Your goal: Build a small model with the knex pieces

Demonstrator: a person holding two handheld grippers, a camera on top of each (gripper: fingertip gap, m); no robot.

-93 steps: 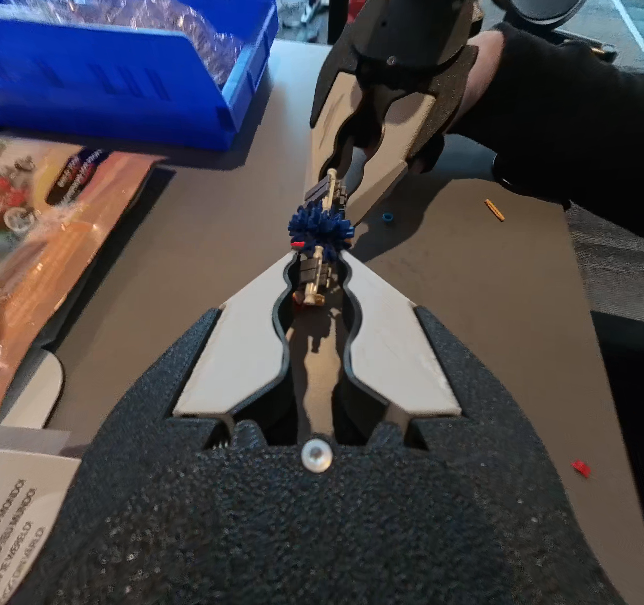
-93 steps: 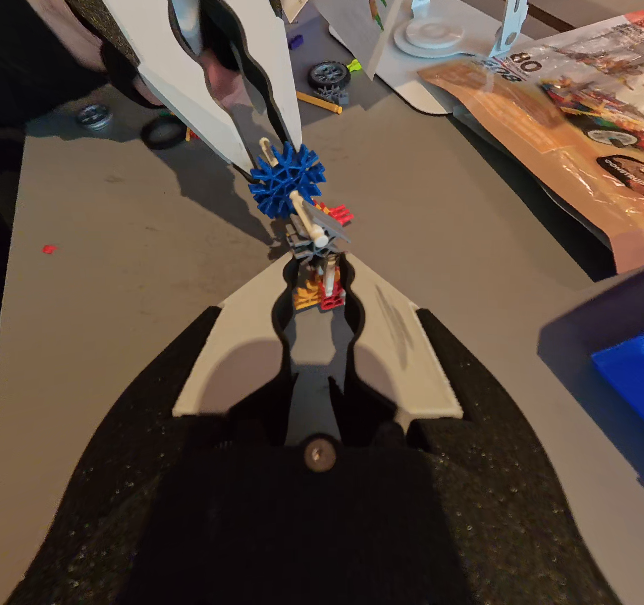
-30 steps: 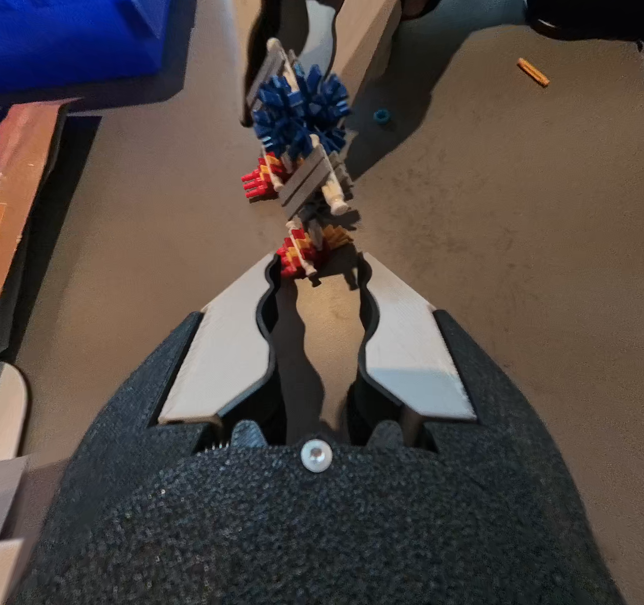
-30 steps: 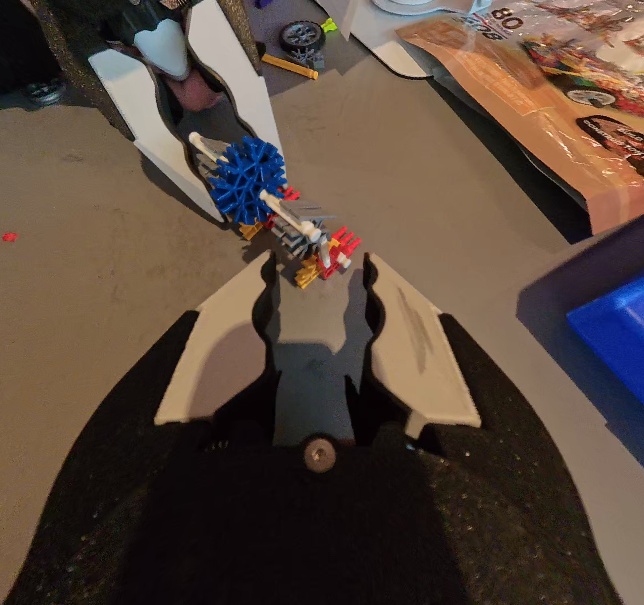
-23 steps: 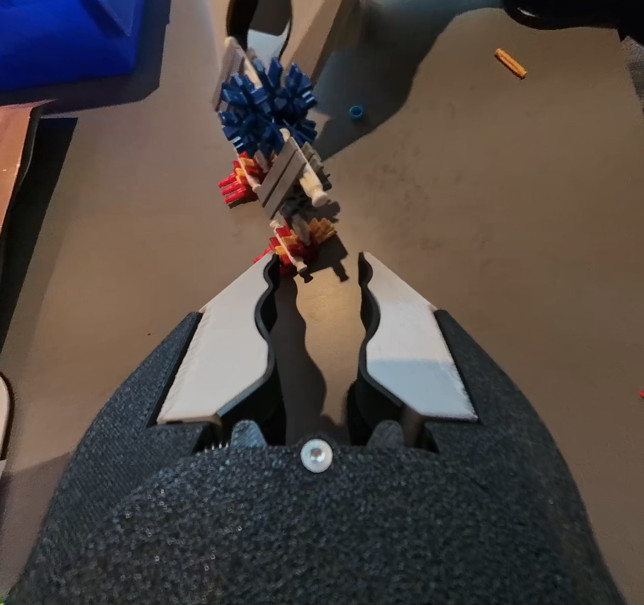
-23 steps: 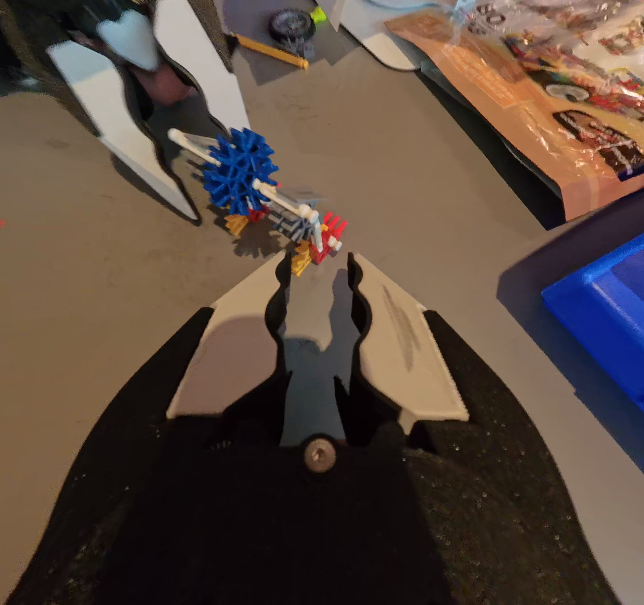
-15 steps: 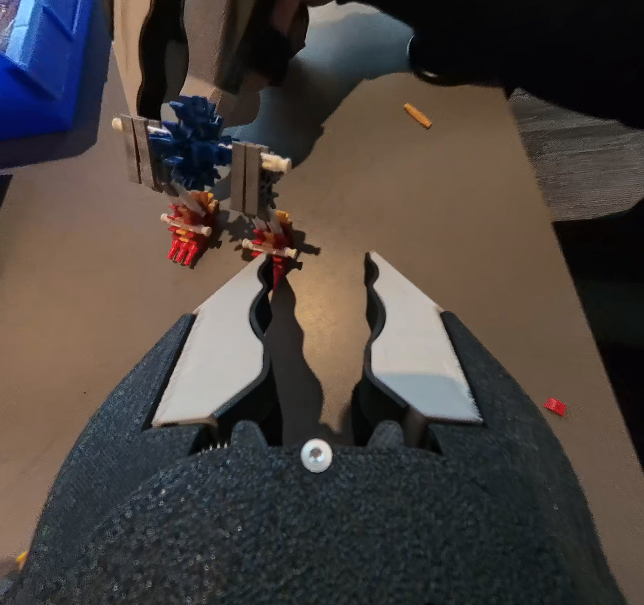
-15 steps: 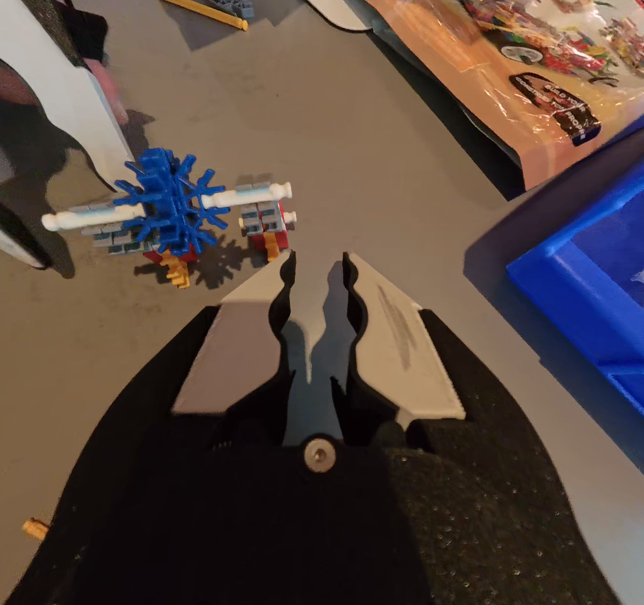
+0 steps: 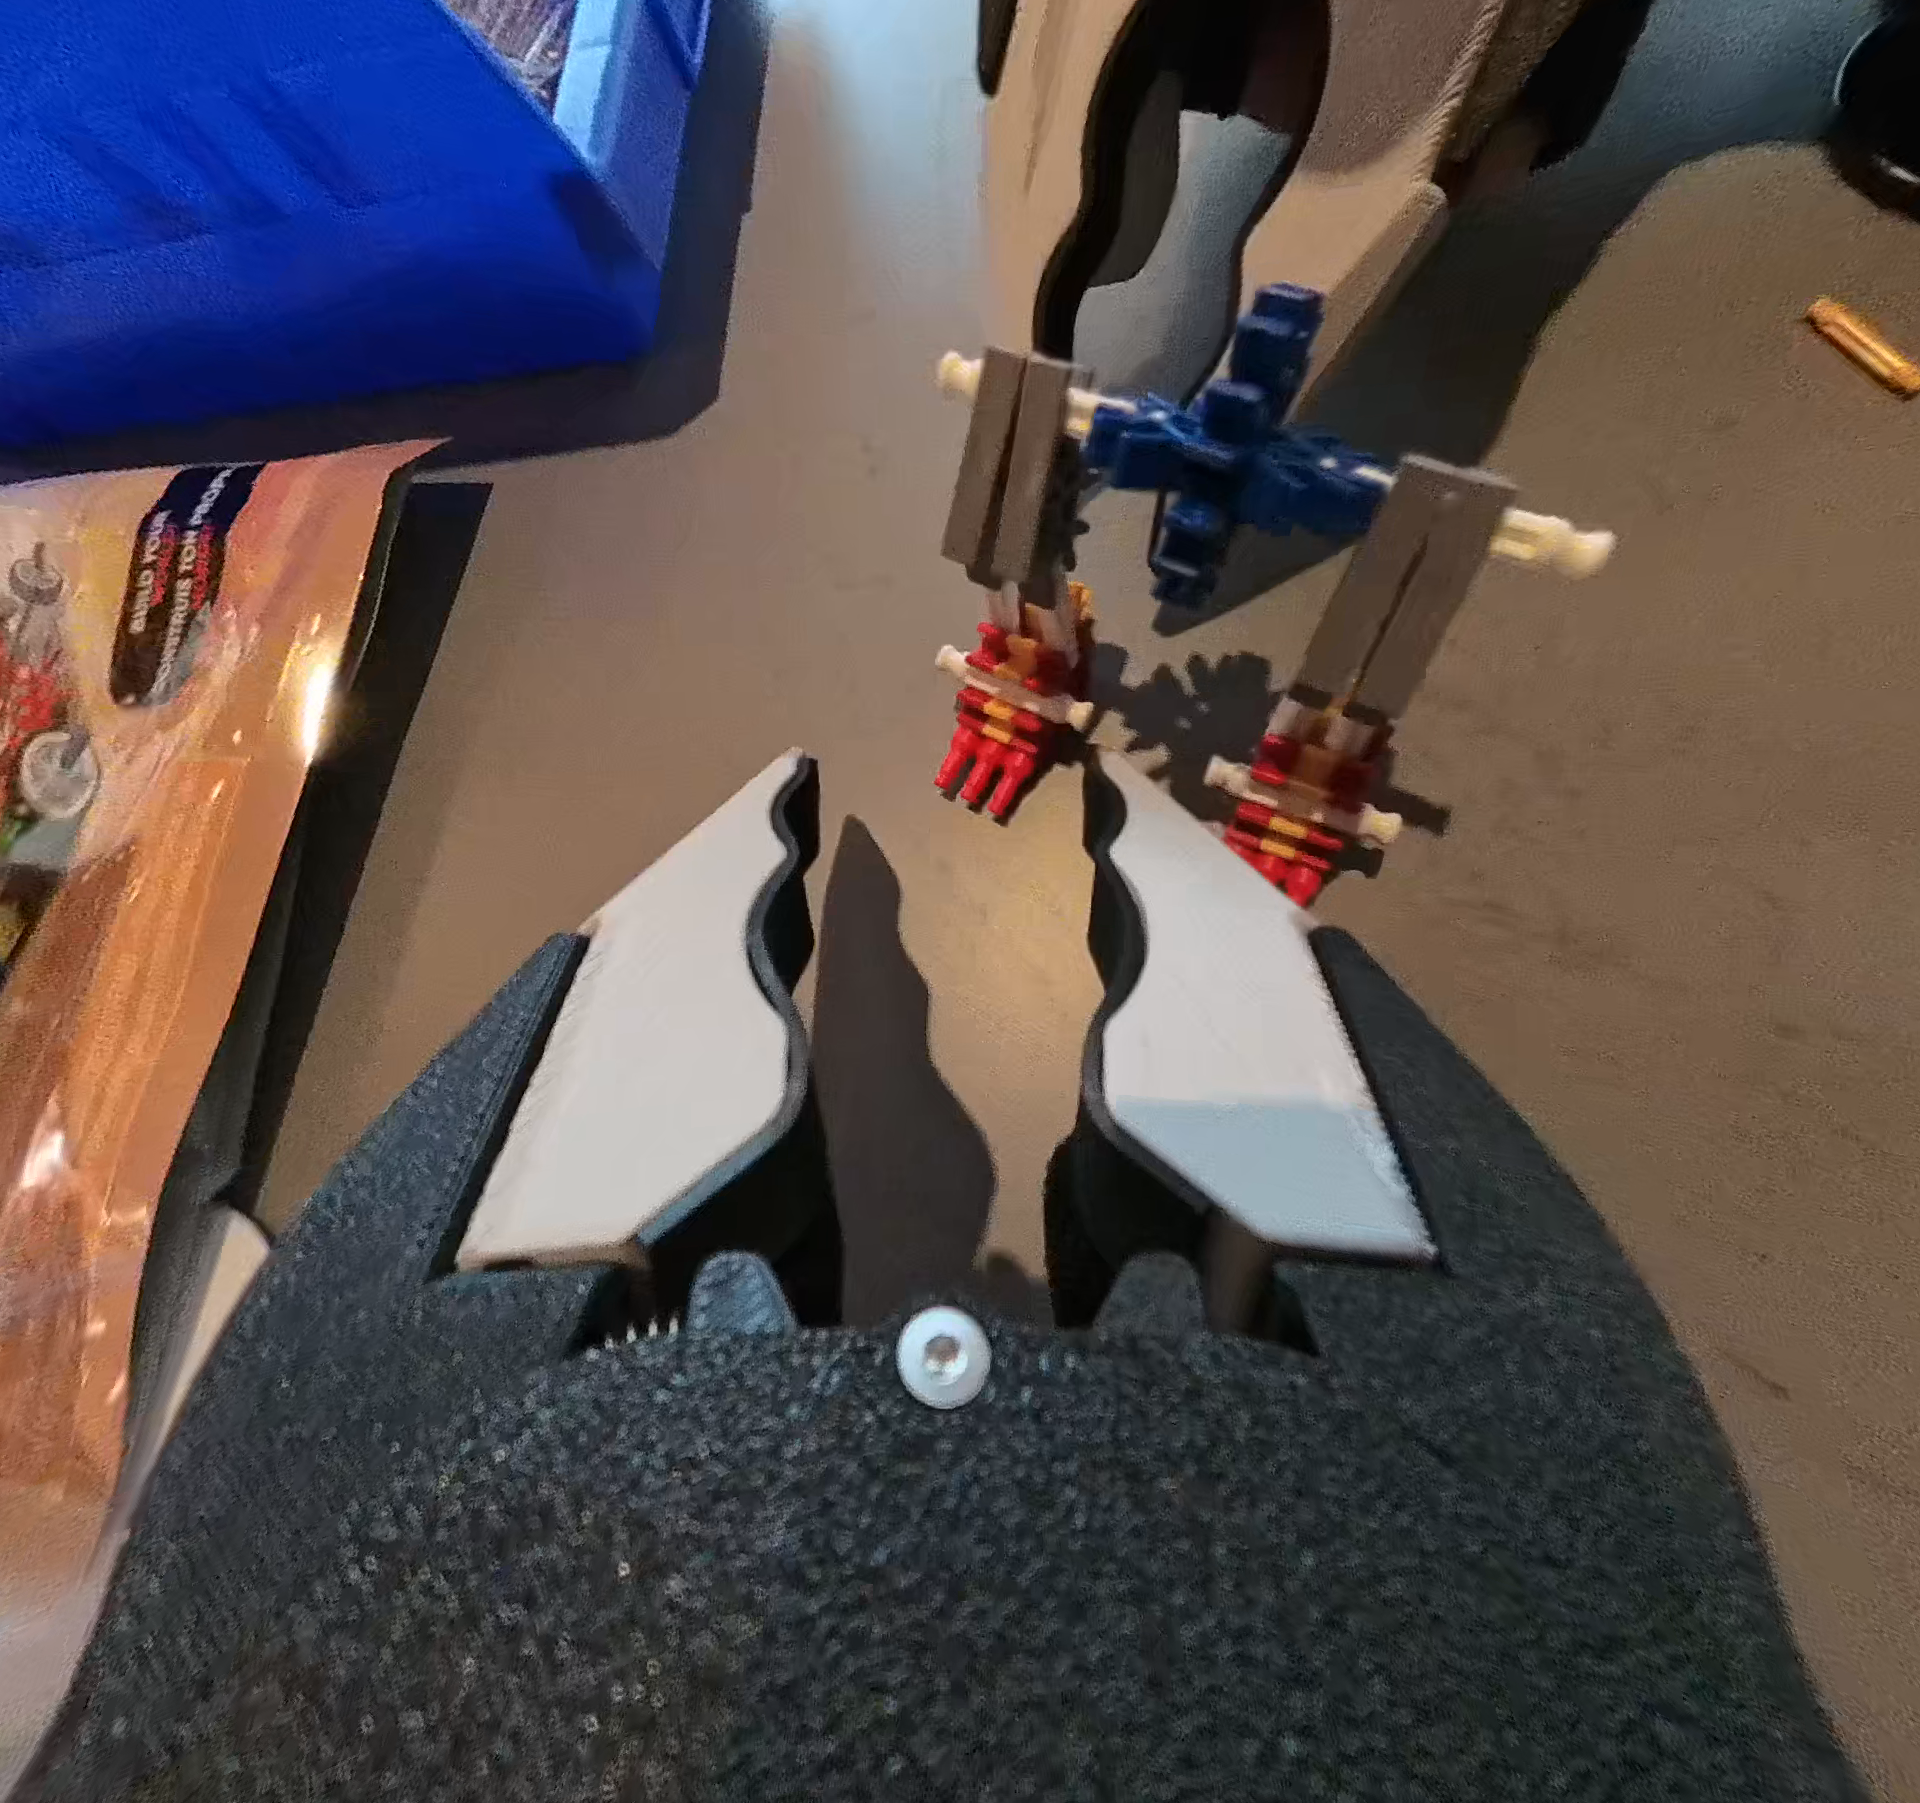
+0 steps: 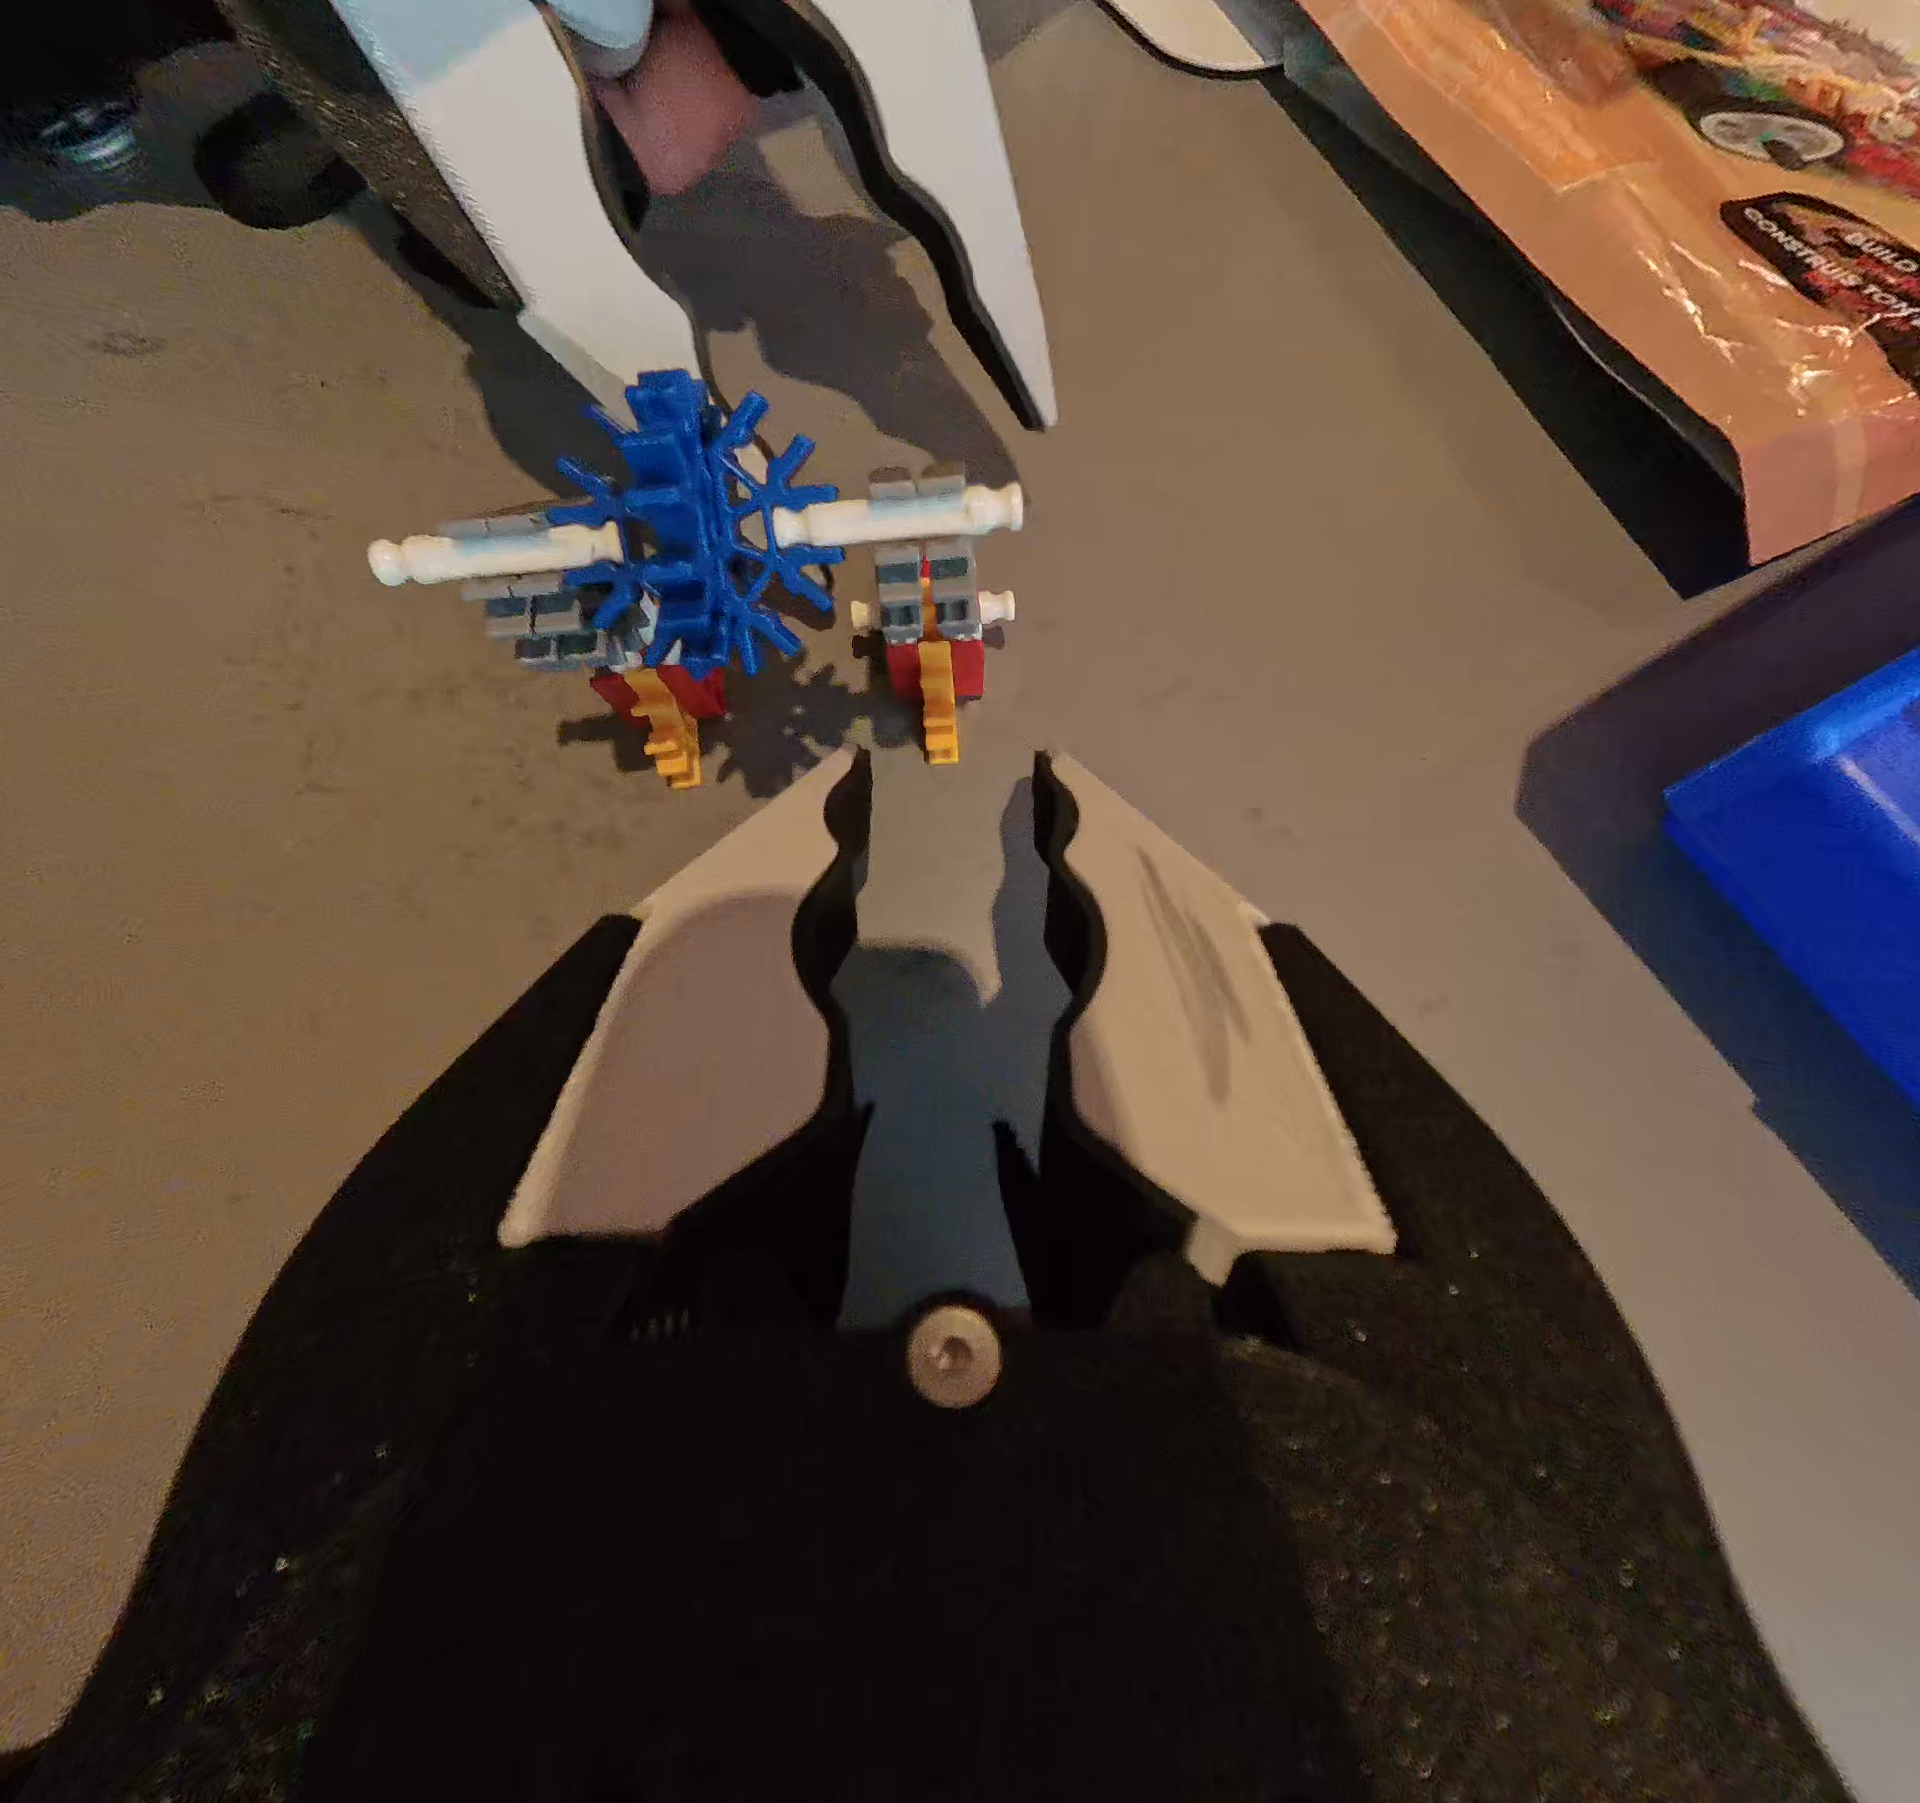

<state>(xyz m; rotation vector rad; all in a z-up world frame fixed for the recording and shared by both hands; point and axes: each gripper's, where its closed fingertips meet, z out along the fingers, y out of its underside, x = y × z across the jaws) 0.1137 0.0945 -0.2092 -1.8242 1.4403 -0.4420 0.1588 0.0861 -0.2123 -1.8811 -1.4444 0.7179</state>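
Note:
A small toy model stands free on the grey table (image 9: 1558, 1078). It has a blue snowflake connector (image 9: 1226, 465) on a white rod (image 10: 894, 519), two grey legs and two red-and-yellow feet (image 9: 997, 725). It also shows in the right wrist view (image 10: 696, 548). My left gripper (image 9: 951, 777) is open and empty, its tips just short of the feet. My right gripper (image 10: 948, 766) is open and empty, just short of the model's other side. Each gripper shows across from the other, the right one (image 9: 1226, 299) and the left one (image 10: 842, 392), with the model between them.
A blue bin (image 9: 312, 143) and an orange plastic bag (image 9: 156, 818) lie to the left gripper's left; they show at the right in the right wrist view, the bin (image 10: 1818, 870) and the bag (image 10: 1610, 143). A short orange rod (image 9: 1860, 356) lies far right. A black tyre (image 10: 270, 184) lies behind the left gripper. Spacing between my two grippers at the tips: around 5 cm.
Both grippers held the model's ends 3.1 s ago. Both have since let go and backed off. The model has turned and now stands crosswise on its two feet.

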